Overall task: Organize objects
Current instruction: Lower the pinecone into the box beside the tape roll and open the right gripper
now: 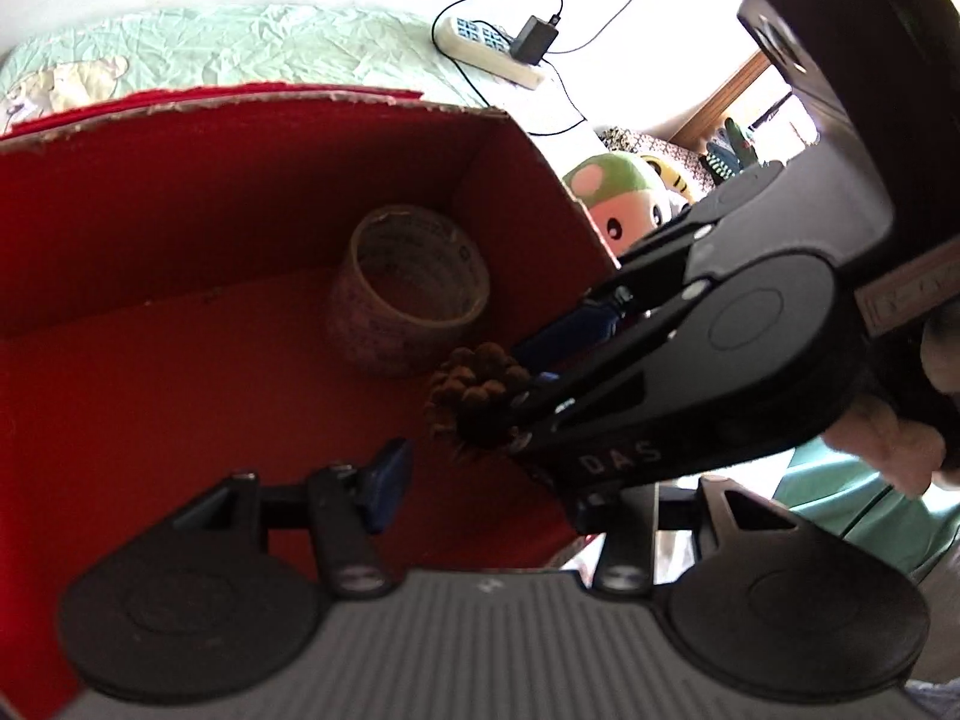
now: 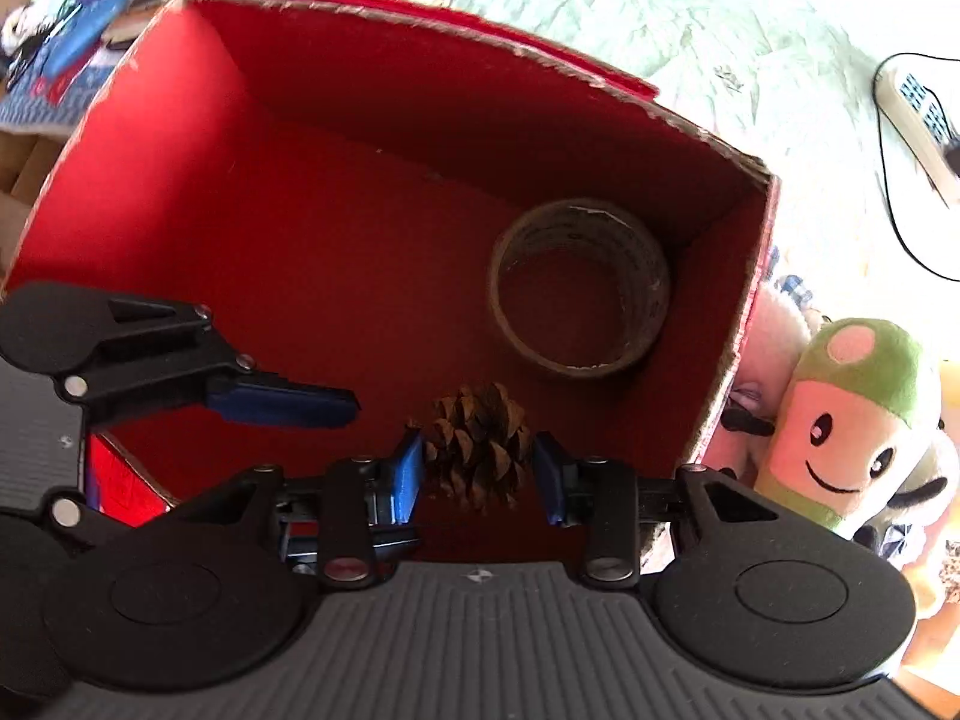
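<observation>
A pine cone (image 2: pixel 477 447) is held between the blue pads of the right hand-held gripper (image 2: pixel 477 468) above the floor of a red box (image 2: pixel 336 276), a tape roll (image 2: pixel 579 291) is seen just past it, and the left hand-held gripper (image 2: pixel 282 405) is half open with nothing between its pads.

your brown pine cone (image 2: pixel 477 447) scales open, between the blue pads over the red box (image 2: pixel 372 114), tape roll (image 2: pixel 579 294) flat in its corner
</observation>
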{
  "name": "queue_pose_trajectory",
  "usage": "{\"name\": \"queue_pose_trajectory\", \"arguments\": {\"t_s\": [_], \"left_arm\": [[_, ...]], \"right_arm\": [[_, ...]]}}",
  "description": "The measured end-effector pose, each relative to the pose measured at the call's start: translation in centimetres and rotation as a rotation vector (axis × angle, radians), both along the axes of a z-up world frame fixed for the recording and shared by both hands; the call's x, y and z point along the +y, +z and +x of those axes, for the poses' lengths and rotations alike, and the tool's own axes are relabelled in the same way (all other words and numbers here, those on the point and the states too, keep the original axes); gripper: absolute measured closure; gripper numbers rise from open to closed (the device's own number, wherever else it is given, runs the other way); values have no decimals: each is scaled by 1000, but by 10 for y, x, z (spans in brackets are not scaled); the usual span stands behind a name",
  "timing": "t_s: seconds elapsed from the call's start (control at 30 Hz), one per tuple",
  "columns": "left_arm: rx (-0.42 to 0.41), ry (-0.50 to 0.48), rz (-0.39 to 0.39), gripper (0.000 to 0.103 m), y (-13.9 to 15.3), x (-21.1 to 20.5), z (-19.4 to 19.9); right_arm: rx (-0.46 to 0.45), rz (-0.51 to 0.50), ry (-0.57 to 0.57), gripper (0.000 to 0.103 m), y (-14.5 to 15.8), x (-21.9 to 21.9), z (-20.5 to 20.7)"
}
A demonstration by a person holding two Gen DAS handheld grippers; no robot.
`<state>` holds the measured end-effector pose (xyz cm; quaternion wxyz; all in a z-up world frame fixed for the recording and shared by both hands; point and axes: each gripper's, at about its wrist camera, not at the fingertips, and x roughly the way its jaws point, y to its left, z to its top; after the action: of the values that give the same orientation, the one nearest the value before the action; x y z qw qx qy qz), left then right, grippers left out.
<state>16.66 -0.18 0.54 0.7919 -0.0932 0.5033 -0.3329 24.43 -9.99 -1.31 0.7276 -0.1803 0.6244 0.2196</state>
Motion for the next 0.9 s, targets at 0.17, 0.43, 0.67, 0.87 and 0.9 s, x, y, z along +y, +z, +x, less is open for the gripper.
{"name": "queue_pose_trajectory", "arguments": {"t_s": [0.17, 0.43, 0.67, 0.87, 0.9], "left_arm": [[-58, -2, 43, 52, 7, 2, -7], [-80, 42, 95, 52, 9, 8, -6], [-95, 91, 181, 52, 11, 0, -9], [-126, 137, 294, 49, 13, -10, -14], [-134, 146, 313, 48, 14, -12, -16]], "right_arm": [[15, -22, 6, 58, -4, 4, 5], [-24, 27, -21, 60, -7, -3, 7], [-96, 95, -36, 60, -11, -10, -1], [-152, 138, -56, 60, -14, -22, 2], [-158, 143, -58, 60, -14, -24, 1]]}}
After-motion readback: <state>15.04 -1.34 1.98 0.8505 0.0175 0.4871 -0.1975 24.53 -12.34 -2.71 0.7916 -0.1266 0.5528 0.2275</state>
